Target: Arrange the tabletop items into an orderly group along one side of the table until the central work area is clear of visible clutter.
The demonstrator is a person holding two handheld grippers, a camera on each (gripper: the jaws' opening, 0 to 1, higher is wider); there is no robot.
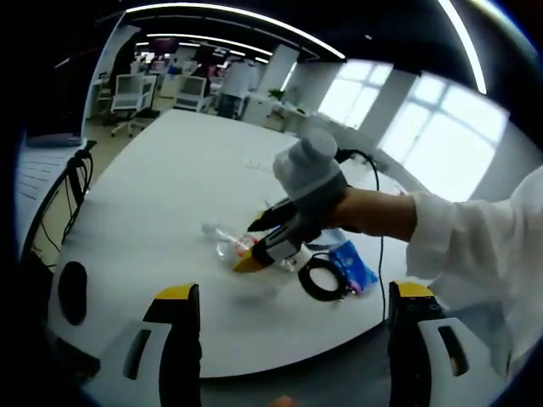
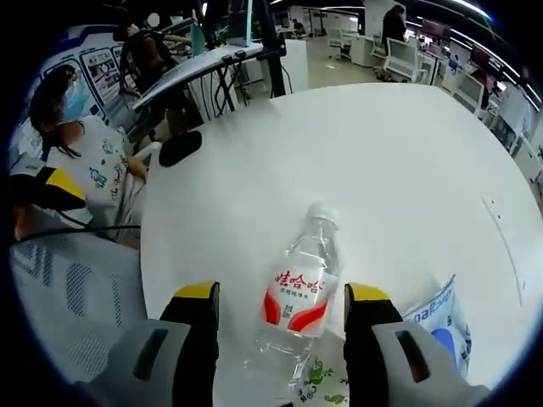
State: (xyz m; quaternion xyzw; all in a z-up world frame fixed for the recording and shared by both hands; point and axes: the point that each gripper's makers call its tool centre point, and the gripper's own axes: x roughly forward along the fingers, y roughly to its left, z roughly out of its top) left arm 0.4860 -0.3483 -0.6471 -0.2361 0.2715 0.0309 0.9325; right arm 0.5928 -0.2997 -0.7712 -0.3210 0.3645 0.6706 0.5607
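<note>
The water bottle [image 2: 299, 297] lies on its side at lower centre of the right gripper view, cap toward the top of the frame, its red-and-white label between the two jaws of the right claw [image 2: 282, 318]. The jaws stand wide on either side of the body and do not seem to press it yet. In the left gripper view the same bottle [image 1: 222, 239] shows at centre, with the right claw [image 1: 270, 246] over it, carried by a gloved hand.

To do this step well, I would close on the labelled middle, where the body is stiffest, and squeeze gently, since thin clear plastic may buckle or roll away. The bottle looks nearly empty, though I cannot be sure.

Just beside it, at lower right, lies a blue-and-white packet [image 2: 441, 318]; its contents are hidden. In the left gripper view a black ring [image 1: 321, 278] rests against that packet [image 1: 349, 264]. The white surface [image 2: 382, 153] is otherwise bare towards its far edge.

The left claw [image 1: 293, 301] hangs wide and empty at the near edge.
</note>
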